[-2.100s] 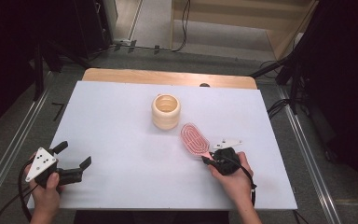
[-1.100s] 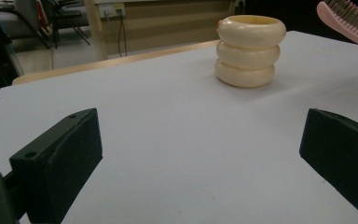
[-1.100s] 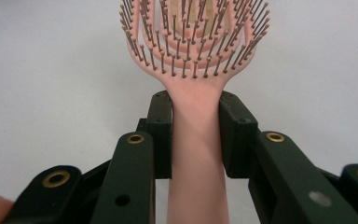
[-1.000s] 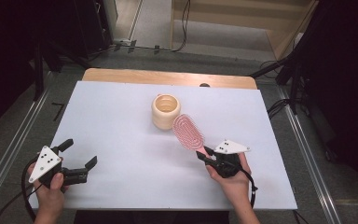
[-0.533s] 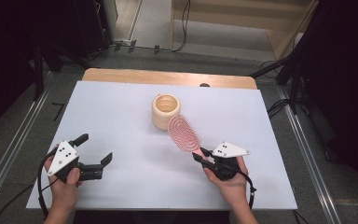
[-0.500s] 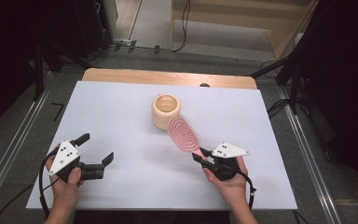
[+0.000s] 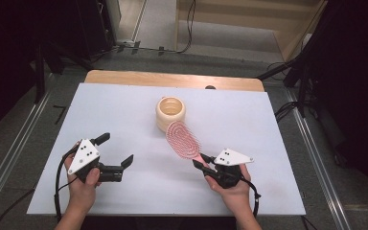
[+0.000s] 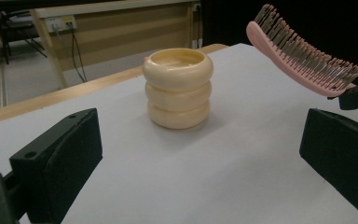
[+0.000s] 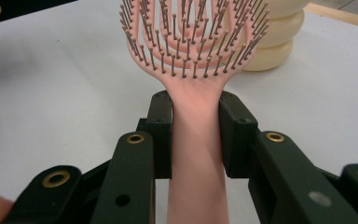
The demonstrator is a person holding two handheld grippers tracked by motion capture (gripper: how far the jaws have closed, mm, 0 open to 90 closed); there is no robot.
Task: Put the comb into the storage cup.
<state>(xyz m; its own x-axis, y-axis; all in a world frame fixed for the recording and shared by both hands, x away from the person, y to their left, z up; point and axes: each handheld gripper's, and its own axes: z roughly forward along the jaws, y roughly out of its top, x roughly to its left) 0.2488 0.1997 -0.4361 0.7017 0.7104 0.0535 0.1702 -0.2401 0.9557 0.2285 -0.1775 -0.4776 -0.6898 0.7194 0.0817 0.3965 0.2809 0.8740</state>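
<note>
My right gripper (image 7: 202,161) (image 9: 196,135) is shut on the handle of a pink hairbrush (image 7: 184,139) (image 9: 193,56) and holds it lifted, its bristled head slanting toward a cream ribbed cup (image 7: 170,112). The cup (image 8: 178,87) stands upright at the middle of the white table (image 7: 124,110); the brush head (image 8: 303,56) hangs just to its right in the left gripper view. My left gripper (image 7: 115,149) is at the front left with its jaws wide open and nothing between them, aimed at the cup.
A wooden strip (image 7: 172,79) runs along the table's far edge. Metal rails (image 7: 9,158) flank both sides. Cables (image 7: 287,108) lie on the floor to the right.
My left gripper has moved right and forward across the table toward the cup. The brush head in my right gripper has swung left, closer to the cup.
</note>
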